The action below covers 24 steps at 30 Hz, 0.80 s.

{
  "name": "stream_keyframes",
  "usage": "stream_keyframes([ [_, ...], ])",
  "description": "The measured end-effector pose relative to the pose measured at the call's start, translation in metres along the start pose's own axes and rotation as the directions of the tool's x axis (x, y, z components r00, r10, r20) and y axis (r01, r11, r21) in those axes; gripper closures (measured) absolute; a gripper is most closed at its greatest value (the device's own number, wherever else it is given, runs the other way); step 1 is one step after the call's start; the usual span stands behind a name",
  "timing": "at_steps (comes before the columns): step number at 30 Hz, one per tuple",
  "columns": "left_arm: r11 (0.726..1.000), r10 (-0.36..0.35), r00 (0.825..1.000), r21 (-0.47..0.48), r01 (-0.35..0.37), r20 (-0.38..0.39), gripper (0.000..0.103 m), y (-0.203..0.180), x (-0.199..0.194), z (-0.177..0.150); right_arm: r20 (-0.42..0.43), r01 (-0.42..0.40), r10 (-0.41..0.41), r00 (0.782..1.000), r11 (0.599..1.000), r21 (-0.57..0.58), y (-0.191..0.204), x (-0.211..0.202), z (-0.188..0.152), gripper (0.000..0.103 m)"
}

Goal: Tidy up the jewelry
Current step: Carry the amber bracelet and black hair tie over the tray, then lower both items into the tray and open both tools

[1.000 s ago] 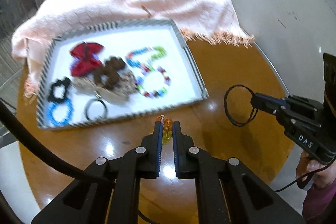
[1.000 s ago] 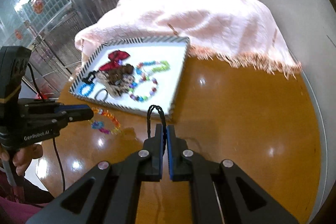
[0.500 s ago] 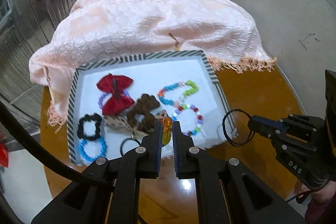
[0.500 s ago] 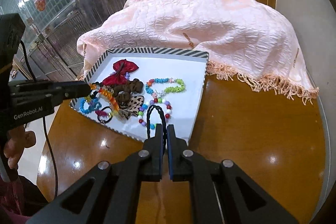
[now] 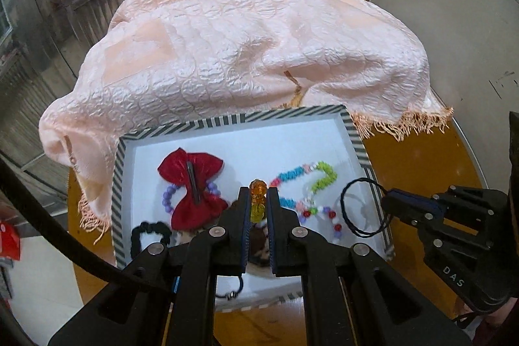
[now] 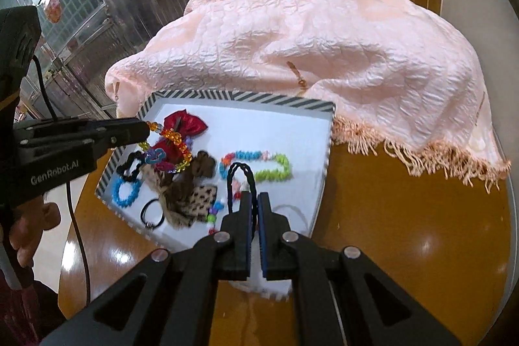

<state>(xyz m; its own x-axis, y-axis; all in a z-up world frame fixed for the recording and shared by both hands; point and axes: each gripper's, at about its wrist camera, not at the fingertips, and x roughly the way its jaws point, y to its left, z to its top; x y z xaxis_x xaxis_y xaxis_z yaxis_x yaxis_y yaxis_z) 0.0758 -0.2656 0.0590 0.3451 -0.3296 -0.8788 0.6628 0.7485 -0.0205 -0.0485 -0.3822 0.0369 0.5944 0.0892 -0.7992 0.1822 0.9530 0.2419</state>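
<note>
Right wrist: bead string [image 6: 168,148] dangling, seemingly orange-beaded

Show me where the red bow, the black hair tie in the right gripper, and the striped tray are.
red bow [image 5: 189,184]: left wrist view, centre knot by the clip.
black hair tie [image 6: 240,175]: right wrist view, loop above the fingertips.
striped tray [image 6: 240,98]: right wrist view, far striped rim.
</note>
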Motion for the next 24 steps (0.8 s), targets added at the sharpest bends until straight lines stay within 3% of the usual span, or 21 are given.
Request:
stream_keyframes([
  [7,0.997,-0.021,0.999,-0.073,0.019,-0.024,0.1,0.018,0.037,0.022,-0.018,-0.019,0.02,1.0,0.999,0.038,-0.013,0.034,0.033,0.1],
  [14,0.983,0.026,0.995,-0.179,-0.043,-0.098,0.1,0.054,0.083,0.025,-0.067,-0.04,0.046,0.997,0.996,0.08,-0.027,0.086,0.061,0.1],
  [19,0.977,0.059,0.99,-0.196,-0.084,-0.132,0.1,0.068,0.1,0.018,-0.093,0.021,-0.012,0.996,0.996,0.088,-0.039,0.115,0.067,0.099],
  [24,0.978,0.096,0.989,-0.175,-0.115,-0.112,0.1,0.065,0.099,0.013,-0.104,0.105,-0.099,0.99,0.993,0.045,-0.037,0.128,0.062,0.095],
])
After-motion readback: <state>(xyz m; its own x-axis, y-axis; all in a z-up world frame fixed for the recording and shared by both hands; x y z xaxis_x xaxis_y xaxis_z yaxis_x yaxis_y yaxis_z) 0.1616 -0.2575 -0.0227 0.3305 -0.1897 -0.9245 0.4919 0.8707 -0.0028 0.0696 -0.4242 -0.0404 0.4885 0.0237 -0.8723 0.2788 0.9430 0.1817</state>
